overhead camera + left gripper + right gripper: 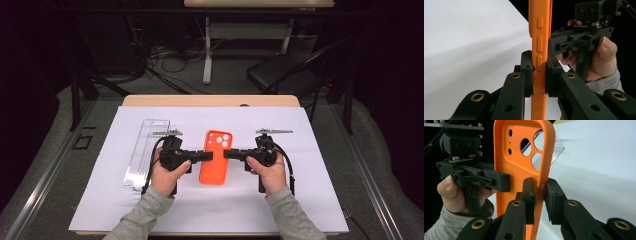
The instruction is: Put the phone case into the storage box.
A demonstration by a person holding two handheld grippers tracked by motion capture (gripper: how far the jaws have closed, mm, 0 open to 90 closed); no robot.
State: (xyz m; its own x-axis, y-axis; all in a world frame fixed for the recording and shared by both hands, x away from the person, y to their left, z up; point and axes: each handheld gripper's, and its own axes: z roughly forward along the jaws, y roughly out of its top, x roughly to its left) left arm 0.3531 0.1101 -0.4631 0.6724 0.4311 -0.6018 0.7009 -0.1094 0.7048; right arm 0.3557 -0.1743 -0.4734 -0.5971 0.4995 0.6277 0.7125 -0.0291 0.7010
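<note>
One orange phone case (215,157), one clear plastic box (146,152), two grippers — left gripper (207,155), right gripper (229,154) — and one white mat (300,200).

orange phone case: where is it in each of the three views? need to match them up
High view: orange phone case at mat centre, between both grippers.
Left gripper view: edge-on, vertical at centre, clamped by the fingers.
Right gripper view: upper centre, camera holes facing us.
Shared landmark: white mat.

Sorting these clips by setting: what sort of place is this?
Probably a lab or recording studio: a table under a white sheet, dark surroundings, tangled floor cables, a second desk and a black chair.
</note>
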